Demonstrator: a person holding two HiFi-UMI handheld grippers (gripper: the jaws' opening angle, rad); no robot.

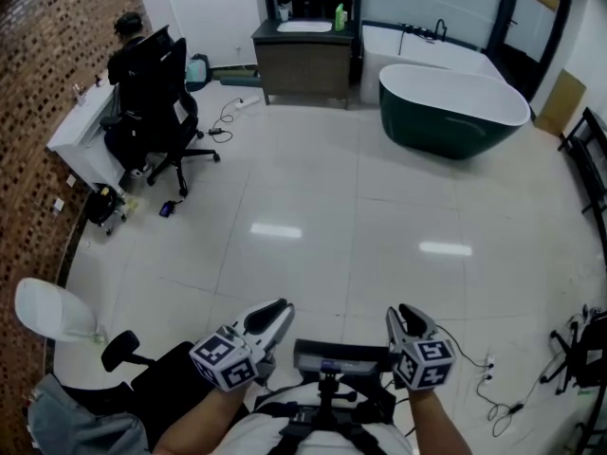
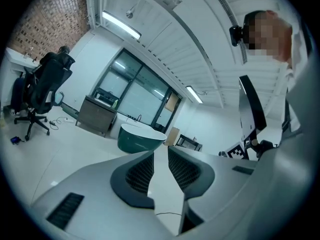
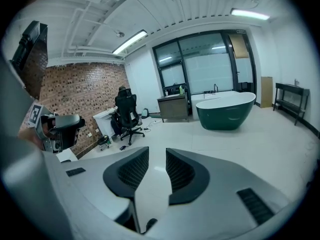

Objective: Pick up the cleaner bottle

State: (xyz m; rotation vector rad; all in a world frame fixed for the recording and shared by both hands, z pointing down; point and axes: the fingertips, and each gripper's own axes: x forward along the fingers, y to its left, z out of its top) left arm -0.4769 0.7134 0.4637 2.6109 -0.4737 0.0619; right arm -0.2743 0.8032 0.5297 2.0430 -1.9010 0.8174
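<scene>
bathroom vanity (image 1: 305,60) at 12 o'clock bears cleaner bottle (image 1: 340,17), beyond reach; left gripper (image 1: 277,313), right gripper (image 1: 408,317) spread, empty.
</scene>
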